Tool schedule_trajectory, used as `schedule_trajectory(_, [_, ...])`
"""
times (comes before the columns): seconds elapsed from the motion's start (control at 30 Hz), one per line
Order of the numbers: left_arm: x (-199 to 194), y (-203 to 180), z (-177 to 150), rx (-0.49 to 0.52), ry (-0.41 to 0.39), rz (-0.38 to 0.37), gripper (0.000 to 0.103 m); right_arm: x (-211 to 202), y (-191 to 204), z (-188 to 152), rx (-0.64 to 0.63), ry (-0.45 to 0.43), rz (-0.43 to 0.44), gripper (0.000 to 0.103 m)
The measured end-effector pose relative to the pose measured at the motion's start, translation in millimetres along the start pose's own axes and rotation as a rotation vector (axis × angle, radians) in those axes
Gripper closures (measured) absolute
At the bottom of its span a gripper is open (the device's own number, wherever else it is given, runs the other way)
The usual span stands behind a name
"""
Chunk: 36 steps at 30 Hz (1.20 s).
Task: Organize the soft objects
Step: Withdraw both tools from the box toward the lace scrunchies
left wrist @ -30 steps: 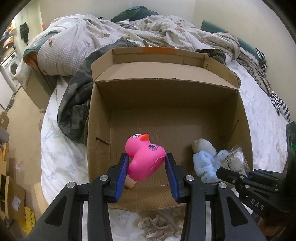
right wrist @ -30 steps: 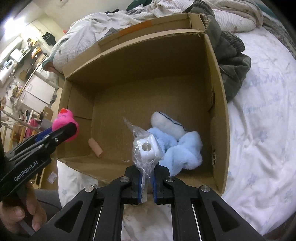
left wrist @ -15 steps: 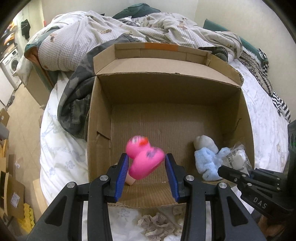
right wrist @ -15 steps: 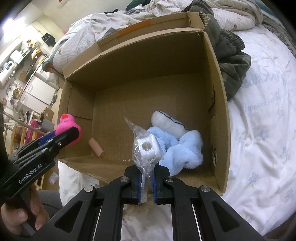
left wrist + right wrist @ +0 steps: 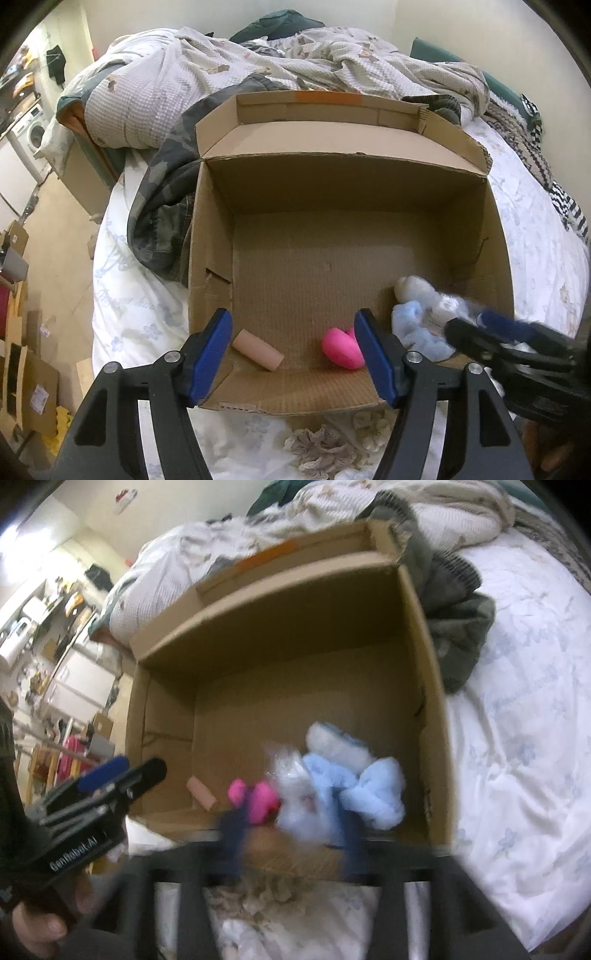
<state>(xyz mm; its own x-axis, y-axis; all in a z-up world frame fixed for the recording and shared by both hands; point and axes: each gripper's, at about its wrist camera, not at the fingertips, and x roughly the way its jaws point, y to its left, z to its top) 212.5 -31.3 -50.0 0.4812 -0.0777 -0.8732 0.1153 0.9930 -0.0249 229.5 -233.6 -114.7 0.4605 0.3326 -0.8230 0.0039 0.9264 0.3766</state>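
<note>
An open cardboard box stands on the bed. The pink rubber duck lies on the box floor near the front edge, also in the right wrist view. My left gripper is open and empty above it. A blue and white plush lies at the box's right. A clear plastic bag with a white roll drops beside the plush, blurred. My right gripper is open and blurred, over the box's front edge. A tan cylinder lies at the front left.
A crumpled lace cloth lies on the white sheet in front of the box. A camouflage garment and a rumpled duvet lie behind and left of the box. The bed's left edge drops to a floor with cardboard boxes.
My left gripper opened and the pink duck fell to the box floor. My right gripper opened and let go of the plastic bag, which drops beside the plush.
</note>
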Motion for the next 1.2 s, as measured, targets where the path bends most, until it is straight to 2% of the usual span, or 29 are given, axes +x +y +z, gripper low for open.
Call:
schedule_trajectory(0.03, [-0.2, 0.3, 0.2, -0.001, -0.001, 0.002, 0.037, -5.3, -0.2, 0.5, 0.008, -0.036, -0.011, 0.010])
schedule_trajectory(0.1, [-1.0, 1.0, 0.4, -0.002, -0.005, 0.007, 0.037, -12.5, -0.8, 2.4, 0.009, -0.080, -0.016, 0.010])
schedule_trajectory(0.33, [0.2, 1.7, -0.4, -0.007, 0.000, 0.012, 0.037, -7.4, -8.2, 3.0, 0.043, -0.039, -0.013, 0.010])
schedule_trajectory(0.7, [-10.9, 4.2, -3.6, 0.005, -0.041, 0.037, 0.037, -15.5, -6.4, 4.4, 0.010, -0.073, -0.054, 0.010])
schedule_trajectory(0.77, [-15.2, 5.8, -4.4, 0.007, -0.051, 0.017, 0.037, -17.8, -7.2, 3.1, 0.008, -0.076, -0.055, 0.010])
schedule_trajectory(1.2, [-41.3, 33.3, -19.8, -0.050, -0.080, 0.054, 0.037, -30.5, -2.3, -10.9, -0.027, -0.079, -0.066, 0.010])
